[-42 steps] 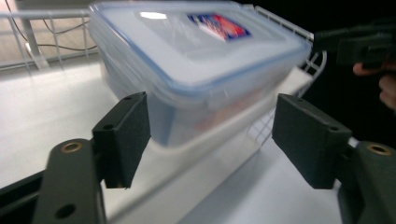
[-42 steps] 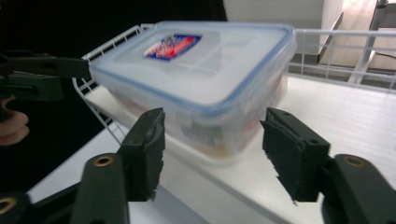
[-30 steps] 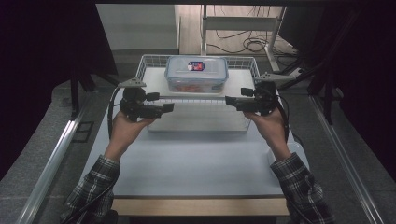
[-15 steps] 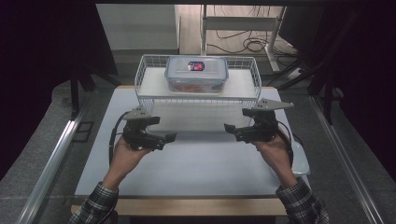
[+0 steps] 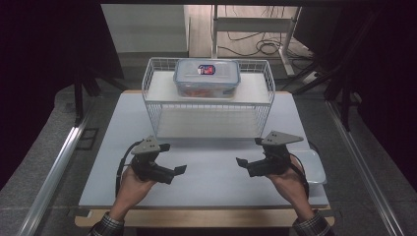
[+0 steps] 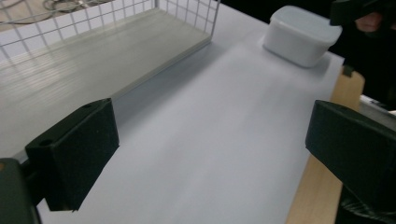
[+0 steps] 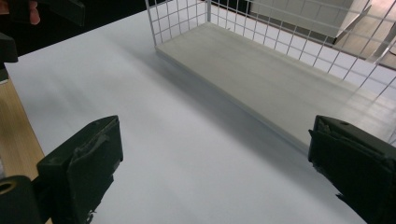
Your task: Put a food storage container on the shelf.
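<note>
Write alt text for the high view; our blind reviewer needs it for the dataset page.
A person's hands hold the left claw and right claw, both open and empty, low over a white table. Behind them stands a white wire rack with a lidded clear container on top; a white tub sits by the right hand.

A white wire rack (image 5: 209,105) stands at the far middle of the table, with 2 pale shelves. On its upper shelf (image 5: 255,88) sits a clear plastic box (image 5: 206,77), lid closed, a red and blue label on top and something reddish inside. The lower shelf (image 6: 84,60) is bare, resting on the white tabletop (image 5: 211,172). A white tub (image 6: 301,35), rounded at its corners, sits upright at the table's right edge, well apart from the rack.
</note>
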`<state>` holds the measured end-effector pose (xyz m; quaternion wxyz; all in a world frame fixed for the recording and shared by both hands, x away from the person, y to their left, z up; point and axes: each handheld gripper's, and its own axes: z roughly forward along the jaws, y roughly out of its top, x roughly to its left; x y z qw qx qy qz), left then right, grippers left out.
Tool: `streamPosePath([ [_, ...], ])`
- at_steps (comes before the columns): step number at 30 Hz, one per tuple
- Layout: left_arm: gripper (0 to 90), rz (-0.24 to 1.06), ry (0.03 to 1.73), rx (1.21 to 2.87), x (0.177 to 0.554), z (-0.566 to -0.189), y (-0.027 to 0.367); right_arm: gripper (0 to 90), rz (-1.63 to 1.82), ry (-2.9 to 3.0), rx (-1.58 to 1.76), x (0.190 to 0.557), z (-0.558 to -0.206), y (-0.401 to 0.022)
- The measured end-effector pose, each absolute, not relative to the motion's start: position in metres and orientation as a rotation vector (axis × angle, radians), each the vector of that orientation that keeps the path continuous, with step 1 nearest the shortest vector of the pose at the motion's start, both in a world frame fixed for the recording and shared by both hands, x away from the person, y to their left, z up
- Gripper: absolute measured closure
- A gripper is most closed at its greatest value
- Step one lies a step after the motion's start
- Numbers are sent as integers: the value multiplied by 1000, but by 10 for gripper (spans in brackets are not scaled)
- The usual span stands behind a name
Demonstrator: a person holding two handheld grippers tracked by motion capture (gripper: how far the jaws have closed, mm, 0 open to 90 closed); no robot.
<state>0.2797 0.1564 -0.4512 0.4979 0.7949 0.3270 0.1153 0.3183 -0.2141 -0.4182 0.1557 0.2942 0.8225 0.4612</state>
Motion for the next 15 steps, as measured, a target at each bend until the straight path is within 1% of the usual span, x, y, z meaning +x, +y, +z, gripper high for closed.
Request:
streamPosePath([
  [5,21,212,749,1930,273,-469,154,32,1352,2392,858,311,-433,-214],
  [11,27,250,769,1967,263,-488,154,36,1324,2420,879,307,-449,-211],
  [15,26,245,810,1973,262,-494,157,28,1247,2436,896,309,-459,-210],
])
